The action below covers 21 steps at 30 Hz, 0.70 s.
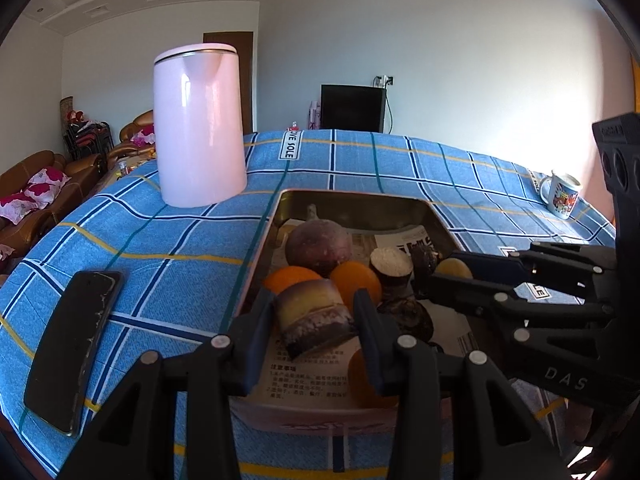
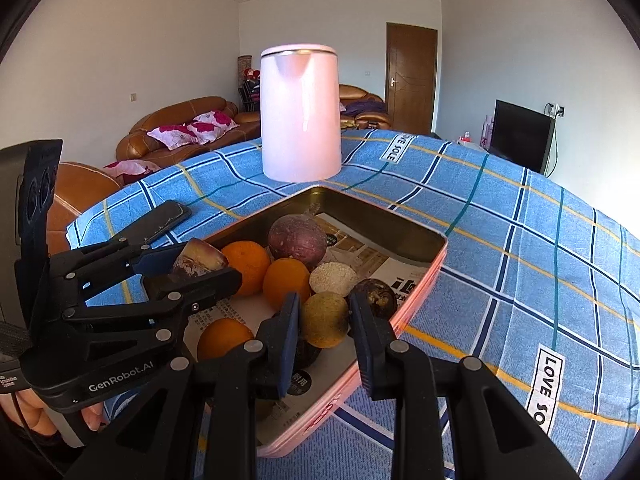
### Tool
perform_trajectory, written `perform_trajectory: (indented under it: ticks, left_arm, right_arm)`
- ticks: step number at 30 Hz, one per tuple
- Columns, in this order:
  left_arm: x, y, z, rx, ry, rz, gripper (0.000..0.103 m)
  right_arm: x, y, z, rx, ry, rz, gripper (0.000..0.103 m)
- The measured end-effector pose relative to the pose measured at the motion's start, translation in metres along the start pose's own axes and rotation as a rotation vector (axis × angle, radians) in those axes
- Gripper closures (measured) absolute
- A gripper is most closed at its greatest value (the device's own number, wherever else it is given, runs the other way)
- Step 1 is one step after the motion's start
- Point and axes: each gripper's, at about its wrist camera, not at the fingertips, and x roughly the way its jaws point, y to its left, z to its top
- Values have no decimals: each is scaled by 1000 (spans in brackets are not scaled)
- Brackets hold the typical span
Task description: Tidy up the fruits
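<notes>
A pink-rimmed metal tray lined with printed paper holds oranges, a round purple fruit, a cut purple yam and dark round fruits. My left gripper is shut on a cut sugarcane piece above the tray's near end. My right gripper is shut on a yellow-brown round fruit over the tray's right side.
A tall pink kettle stands behind the tray on the blue checked tablecloth. A black phone lies left of the tray. A printed mug stands far right. Sofas lie beyond the table.
</notes>
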Motion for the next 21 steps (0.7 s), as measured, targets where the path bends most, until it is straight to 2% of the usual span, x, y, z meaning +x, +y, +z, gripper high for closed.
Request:
perform_trajectory:
  ticks: [4, 8, 10, 12, 21]
  left_arm:
    - [-1, -2, 0, 4, 3, 4, 60]
    - [-4, -3, 0, 3, -4, -3, 50]
    - [-8, -3, 0, 1, -18, 2, 46]
    - [-13, -2, 2, -4, -38, 0, 41]
    - [-39, -7, 12, -15, -119, -8, 30]
  right_arm:
    - [2, 0, 0, -1, 11, 1, 75]
    - [1, -1, 0, 4, 7, 0, 74]
    - [-2, -2, 0, 10, -7, 1, 66]
    - [-9, -4, -1, 19, -40, -4, 54]
    - [-44, -14, -8, 68, -127, -34, 49]
